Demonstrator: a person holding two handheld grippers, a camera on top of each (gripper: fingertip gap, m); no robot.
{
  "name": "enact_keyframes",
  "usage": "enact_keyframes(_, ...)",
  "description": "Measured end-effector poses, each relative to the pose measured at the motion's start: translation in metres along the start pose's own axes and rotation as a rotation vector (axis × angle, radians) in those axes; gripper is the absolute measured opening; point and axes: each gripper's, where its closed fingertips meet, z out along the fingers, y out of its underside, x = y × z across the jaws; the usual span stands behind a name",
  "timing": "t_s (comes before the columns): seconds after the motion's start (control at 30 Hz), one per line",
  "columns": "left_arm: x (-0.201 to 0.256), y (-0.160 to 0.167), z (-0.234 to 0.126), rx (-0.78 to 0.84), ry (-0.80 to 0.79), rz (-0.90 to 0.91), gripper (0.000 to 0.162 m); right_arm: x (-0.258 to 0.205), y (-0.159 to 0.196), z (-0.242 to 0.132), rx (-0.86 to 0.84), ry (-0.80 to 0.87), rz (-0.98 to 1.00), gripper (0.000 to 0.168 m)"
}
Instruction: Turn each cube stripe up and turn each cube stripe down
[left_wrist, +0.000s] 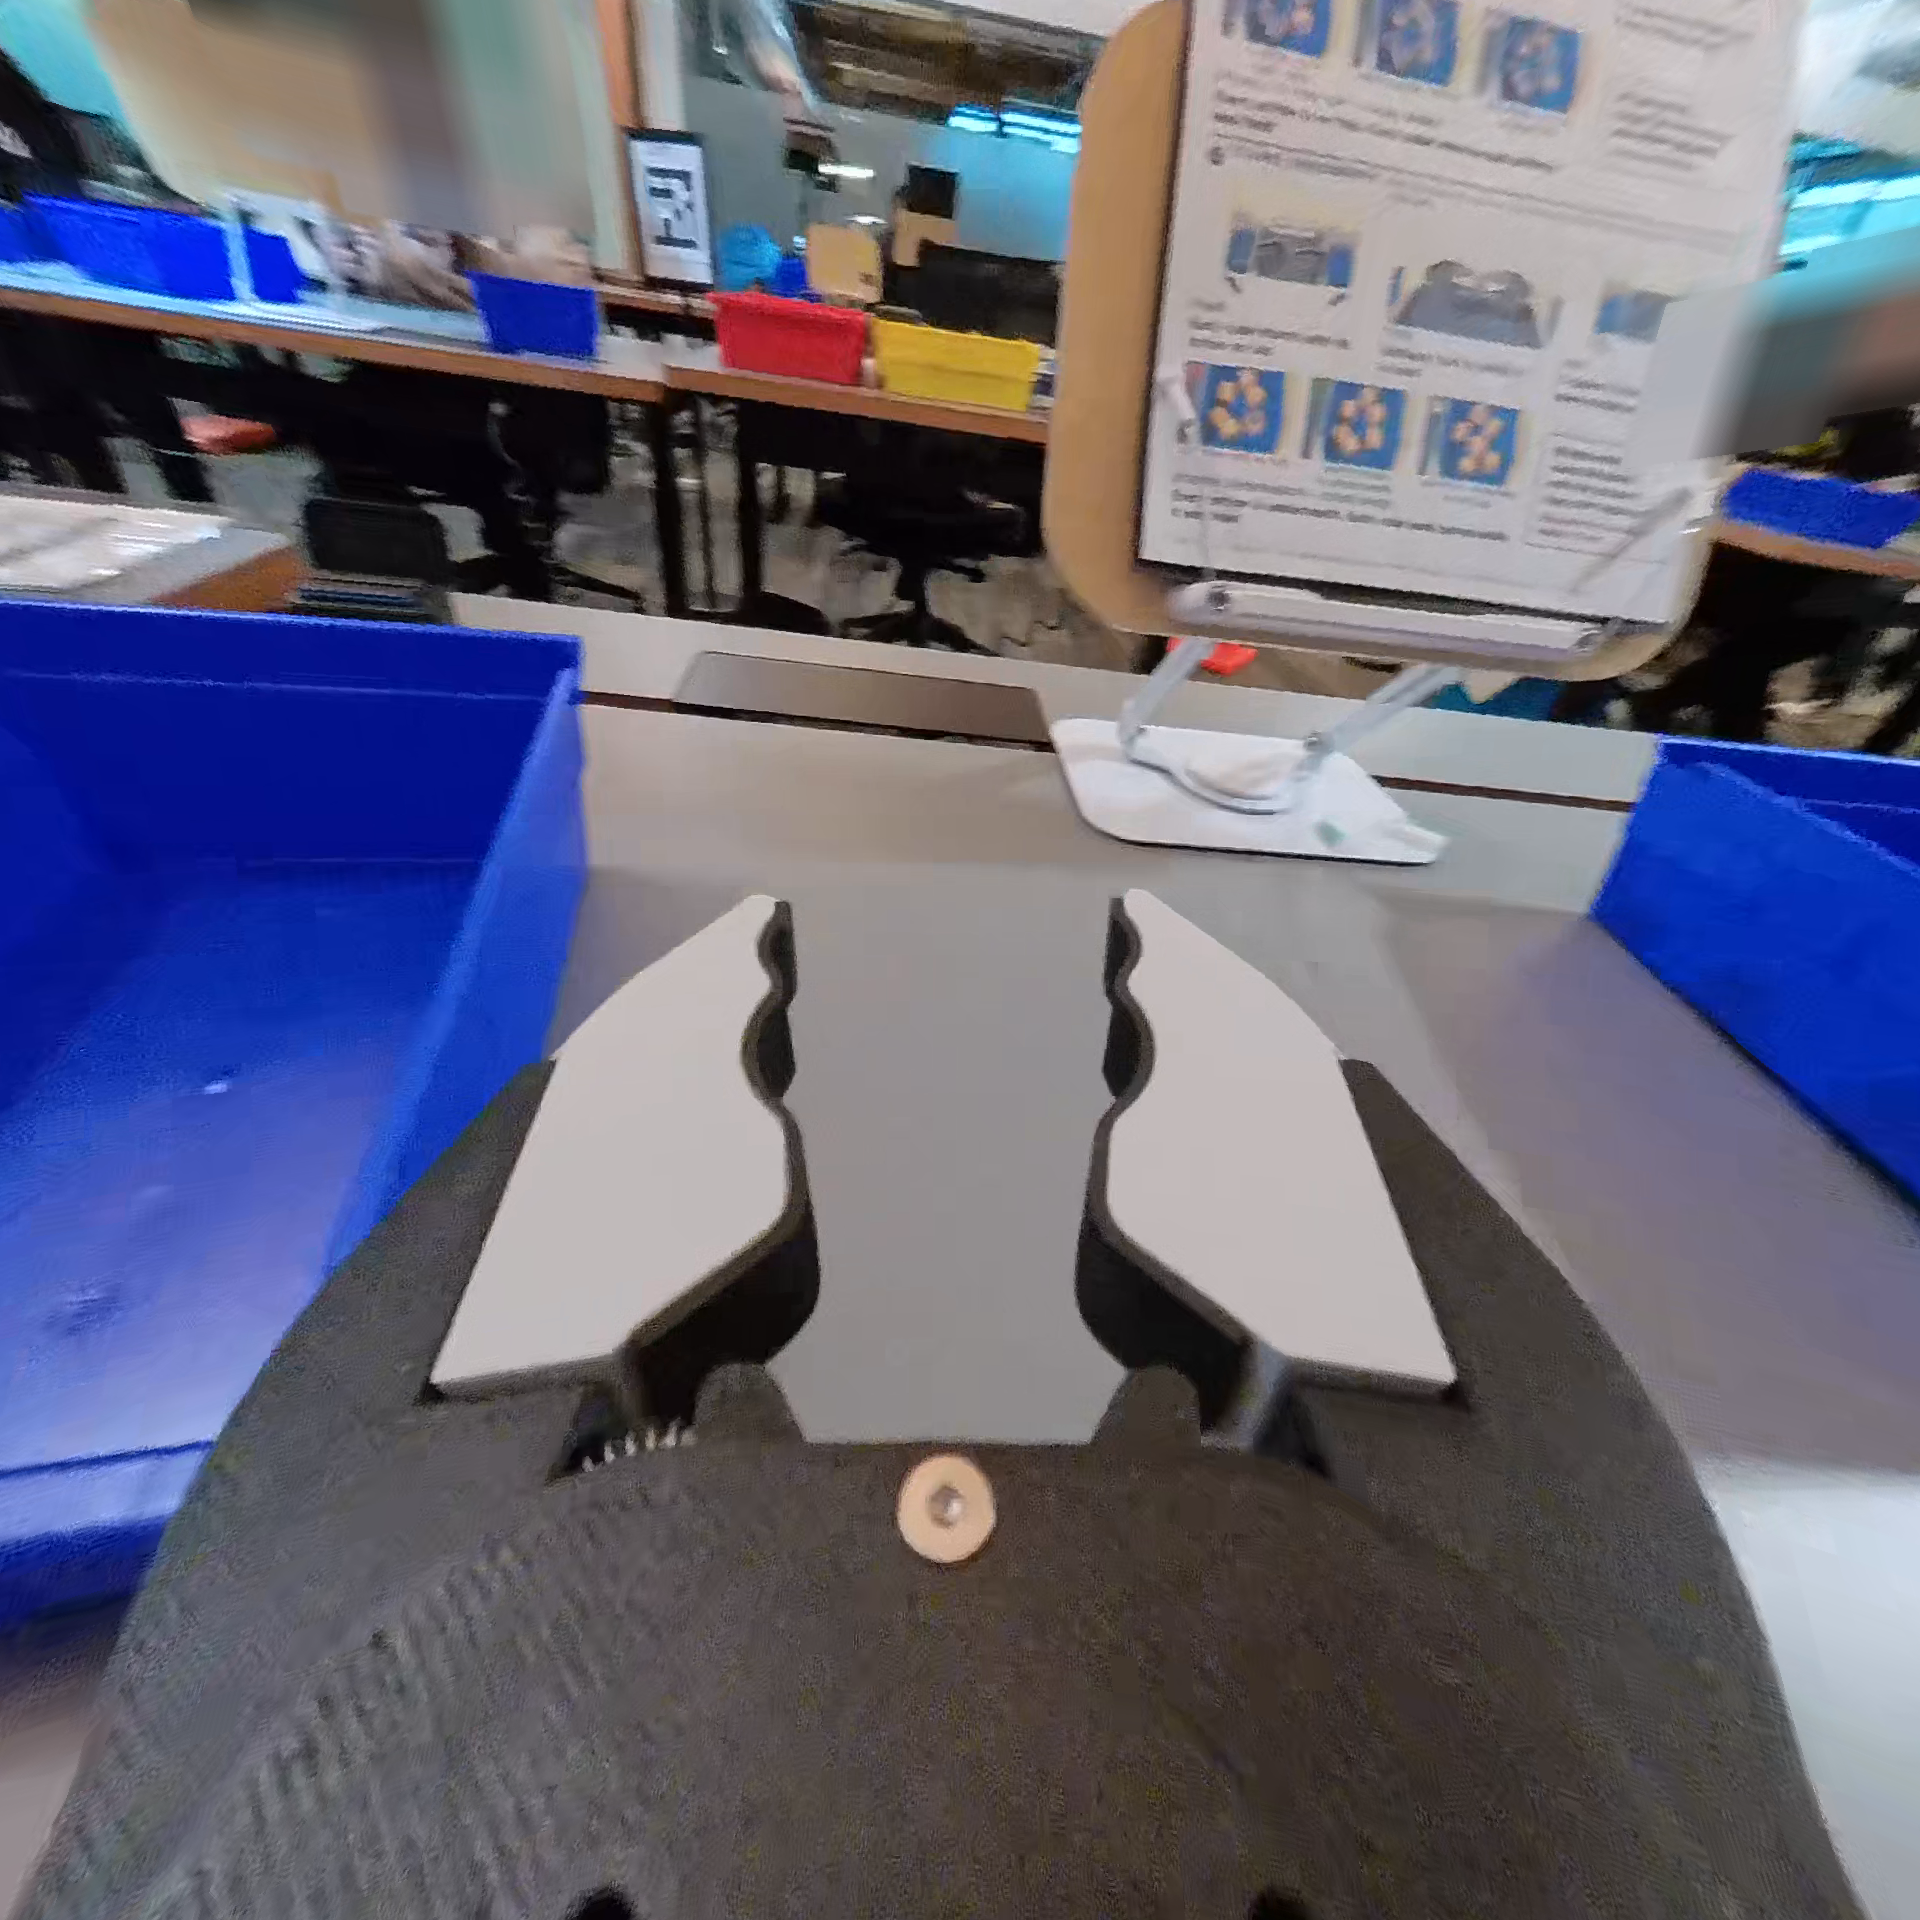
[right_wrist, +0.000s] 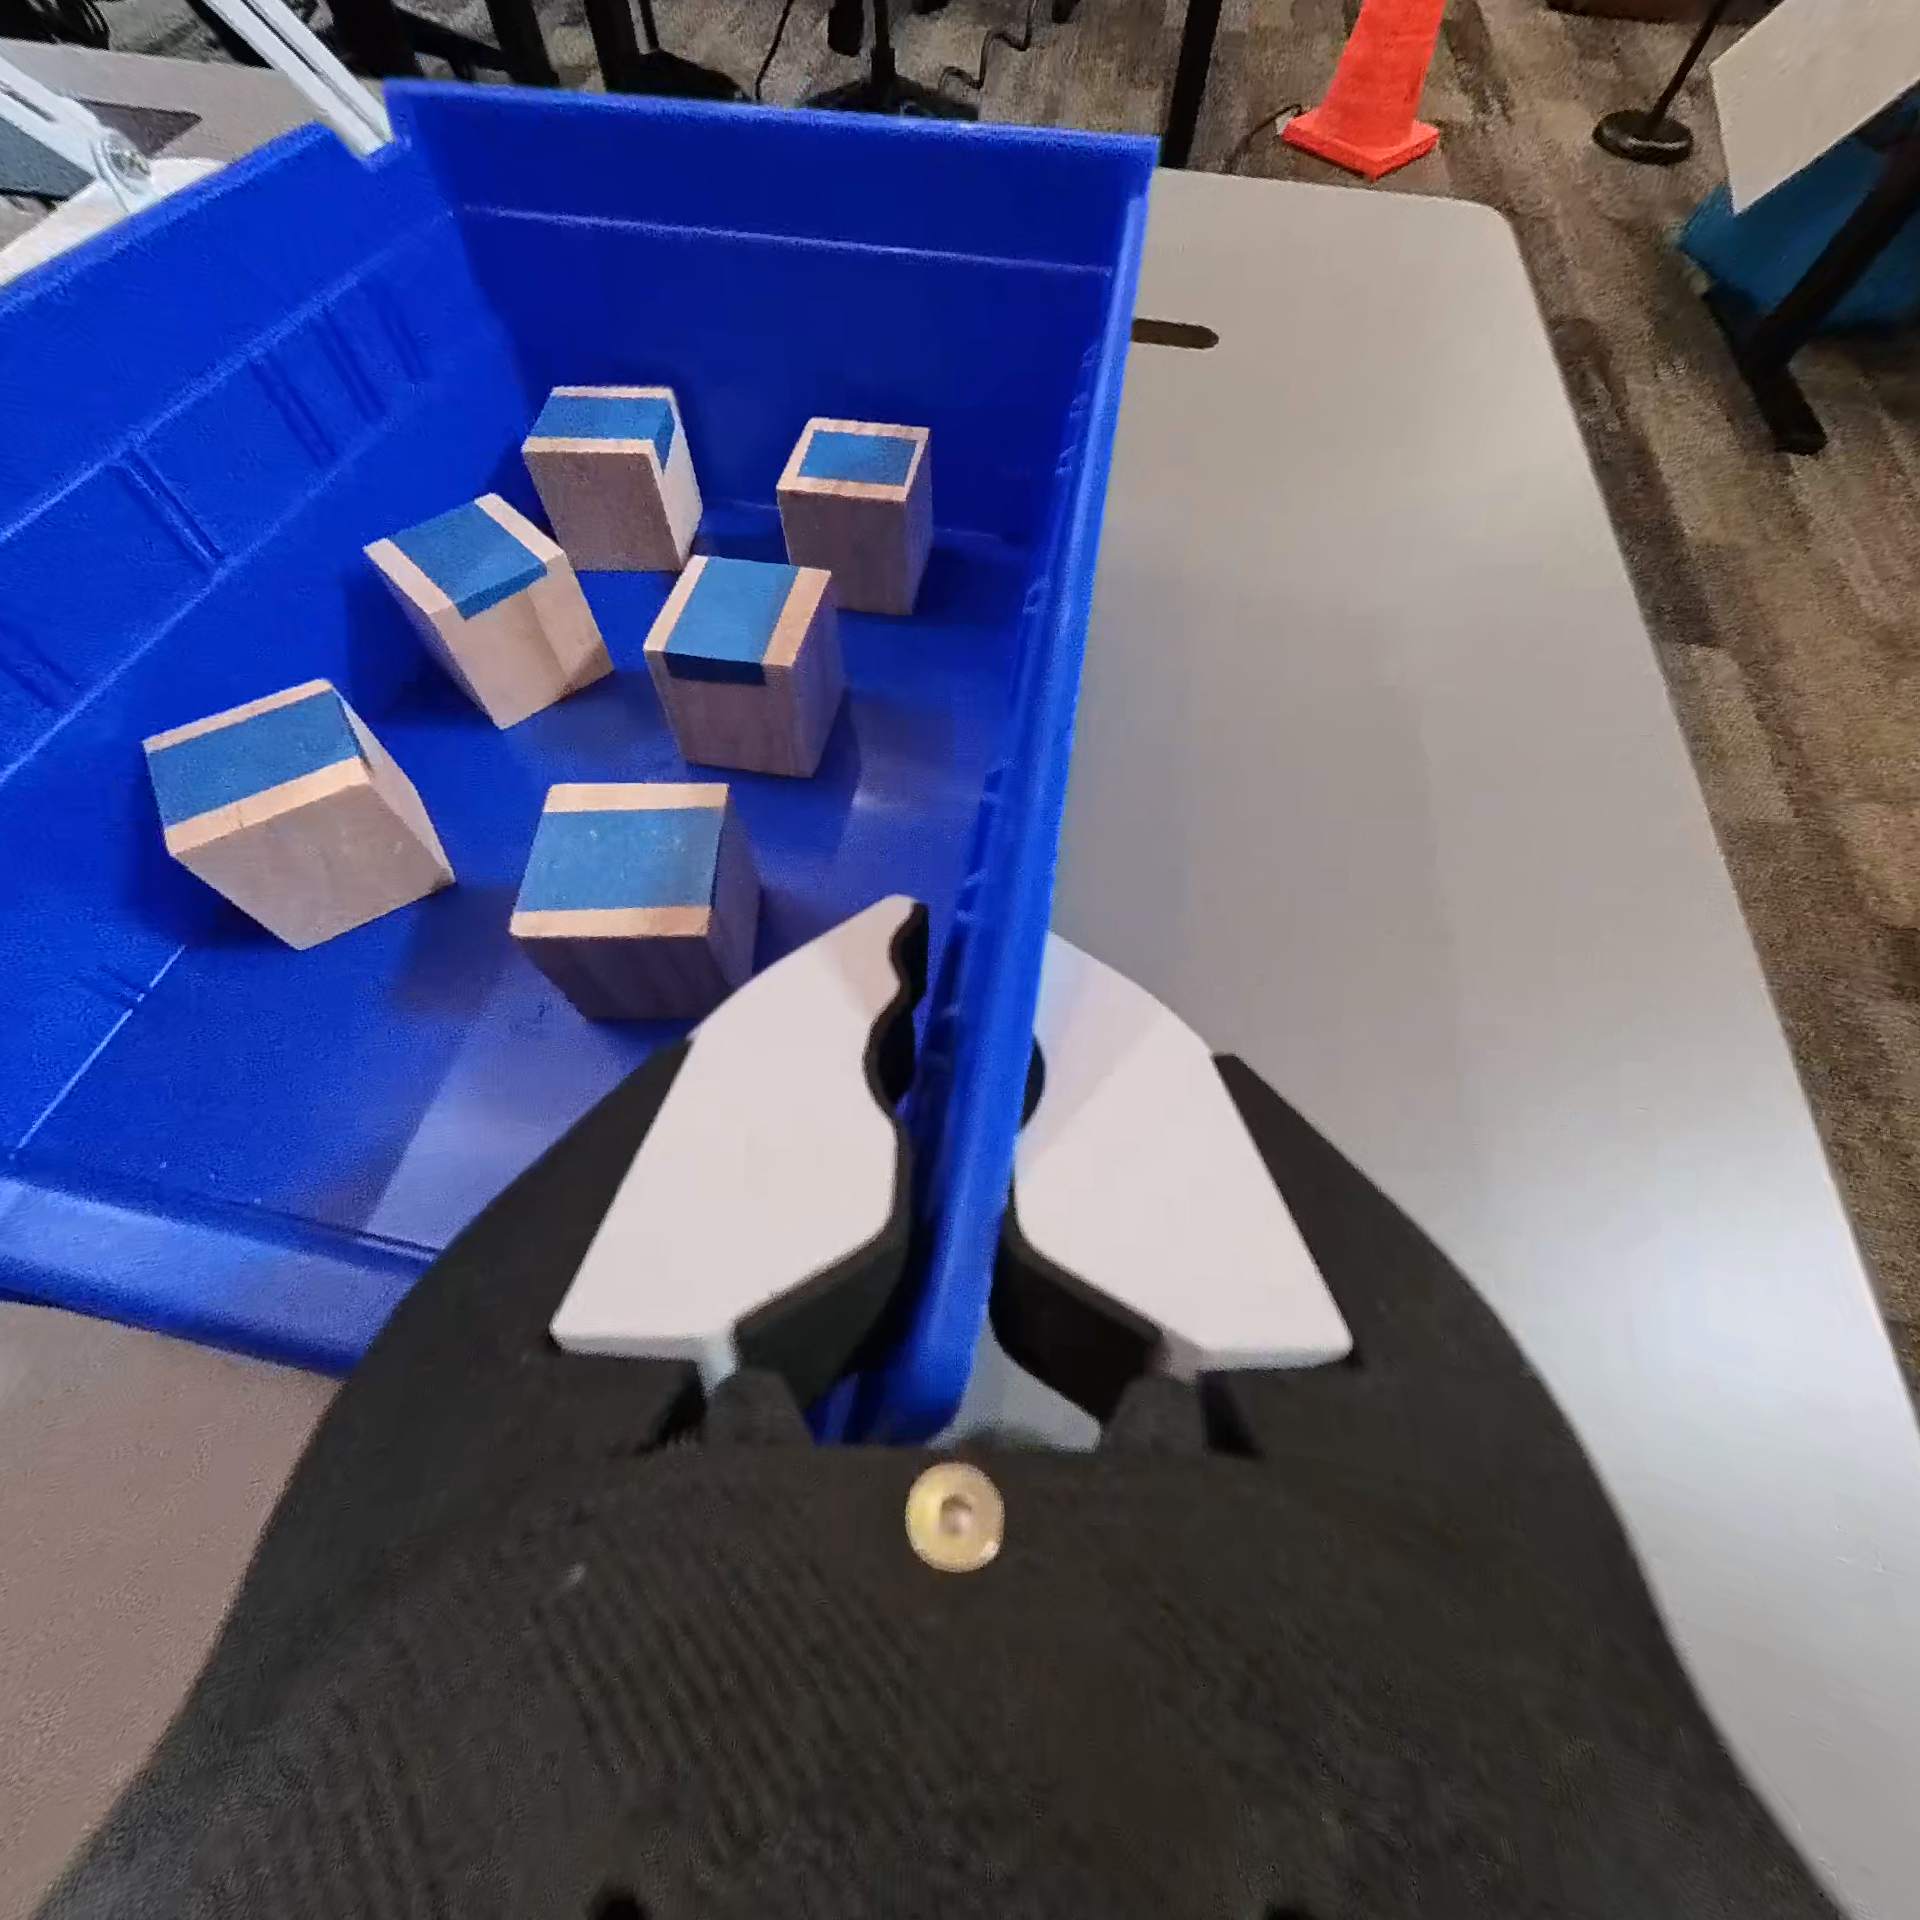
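In the right wrist view several wooden cubes, such as the nearest one (right_wrist: 634, 894) and a middle one (right_wrist: 743, 665), stand in a blue bin (right_wrist: 748, 187), each with a blue stripe on its top face. My right gripper (right_wrist: 982, 935) is shut on the bin's right side wall (right_wrist: 1049, 727), one finger inside and one outside. In the left wrist view my left gripper (left_wrist: 945, 914) is open and empty above the grey table (left_wrist: 935, 810), between two blue bins. No cube shows in that view.
An empty blue bin (left_wrist: 260, 935) lies left of my left gripper and another blue bin's wall (left_wrist: 1766, 935) lies right. An instruction sheet on a stand (left_wrist: 1434, 312) rises behind. The table edge (right_wrist: 1662, 727) runs right of the cube bin; an orange cone (right_wrist: 1366, 94) stands on the floor.
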Motion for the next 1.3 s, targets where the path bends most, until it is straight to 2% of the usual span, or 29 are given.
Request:
enact_keyframes(0.07,-0.03,0.001,-0.002,-0.012,-0.17,0.048,0.079,0.002,0.0,-0.004,0.006,0.003,0.022,0.009)
enact_keyframes(0.1,-0.045,0.004,-0.004,-0.041,-0.268,0.079,0.082,0.003,0.0,-0.006,0.009,0.004,0.027,0.009)
enact_keyframes(0.17,-0.073,0.009,-0.009,-0.089,-0.424,0.157,0.071,0.003,0.0,-0.008,0.018,0.001,0.037,0.009)
enact_keyframes(0.23,-0.087,0.016,-0.01,-0.131,-0.475,0.209,0.059,0.002,-0.001,-0.01,0.029,-0.011,0.053,0.008)
enact_keyframes(0.3,-0.097,0.03,-0.006,-0.205,-0.461,0.179,0.051,0.0,-0.004,-0.014,0.05,-0.032,0.106,0.006)
enact_keyframes(0.4,-0.117,0.053,0.003,-0.307,-0.44,0.108,0.049,-0.007,-0.015,-0.024,0.126,-0.129,0.232,0.009)
enact_keyframes(0.5,-0.134,0.06,0.013,-0.36,-0.426,0.077,0.041,-0.017,-0.006,-0.029,0.079,-0.171,0.246,0.008)
enact_keyframes(0.53,-0.132,0.061,0.016,-0.366,-0.387,0.073,0.045,-0.019,-0.002,-0.029,0.073,-0.173,0.253,0.008)
enact_keyframes(0.67,-0.127,0.066,0.024,-0.4,-0.299,0.072,0.041,-0.023,-0.001,-0.033,0.062,-0.142,0.169,0.007)
enact_keyframes(0.73,-0.124,0.067,0.026,-0.418,-0.264,0.102,0.033,-0.026,-0.004,-0.037,0.078,-0.131,0.161,0.007)
enact_keyframes(0.8,-0.122,0.069,0.028,-0.456,-0.227,0.155,0.015,-0.03,-0.007,-0.041,0.093,-0.129,0.167,0.007)
enact_keyframes(0.83,-0.126,0.069,0.027,-0.47,-0.258,0.202,0.009,-0.031,-0.009,-0.043,0.107,-0.136,0.19,0.008)
enact_keyframes(0.9,-0.128,0.065,0.028,-0.489,-0.254,0.288,0.008,-0.034,-0.011,-0.044,0.125,-0.154,0.241,0.009)
enact_keyframes(1.03,-0.12,0.043,0.023,-0.398,-0.186,0.216,0.008,-0.048,-0.013,-0.041,0.127,-0.198,0.289,0.008)
enact_keyframes(1.1,-0.115,0.027,0.019,-0.338,-0.178,0.245,0.009,-0.063,-0.015,-0.038,0.129,-0.224,0.306,0.008)
enact_keyframes(1.3,-0.097,-0.012,0.001,-0.269,-0.11,0.287,0.009,-0.145,-0.023,-0.014,0.106,-0.333,0.326,0.008)
